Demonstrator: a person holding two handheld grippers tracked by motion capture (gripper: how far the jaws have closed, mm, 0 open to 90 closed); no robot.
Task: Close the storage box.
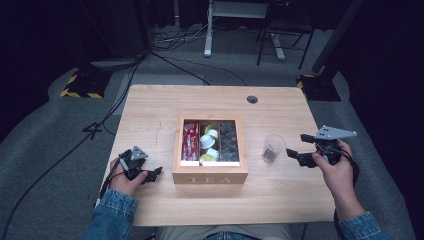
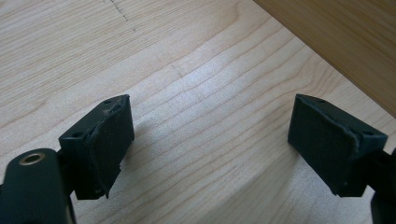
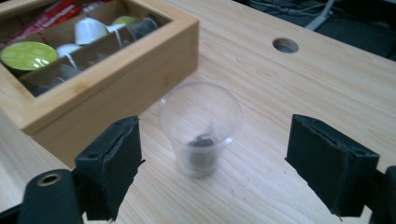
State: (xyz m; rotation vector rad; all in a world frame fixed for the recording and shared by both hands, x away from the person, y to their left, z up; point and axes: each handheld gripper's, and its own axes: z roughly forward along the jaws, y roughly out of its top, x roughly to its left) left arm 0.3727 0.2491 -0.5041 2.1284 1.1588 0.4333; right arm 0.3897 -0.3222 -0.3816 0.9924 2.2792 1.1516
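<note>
The right hand-held gripper (image 3: 212,163) hovers with jaws spread wide just short of the clear plastic cup (image 3: 201,128), beside the tea box (image 1: 210,172). The left hand-held gripper (image 2: 210,149) rests spread apart over bare bench (image 2: 196,93).

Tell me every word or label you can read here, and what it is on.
"TEA": on the front wall of the wooden box.
The red packets in the box's left compartment carry print too small and blurred to read.
Nothing legible on the clear plastic cup, the pods or the tongs.

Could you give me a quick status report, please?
Both grippers open: left gripper over bare table, right gripper facing clear plastic cup. Cup untouched, upright beside tea box. Nothing between.
</note>
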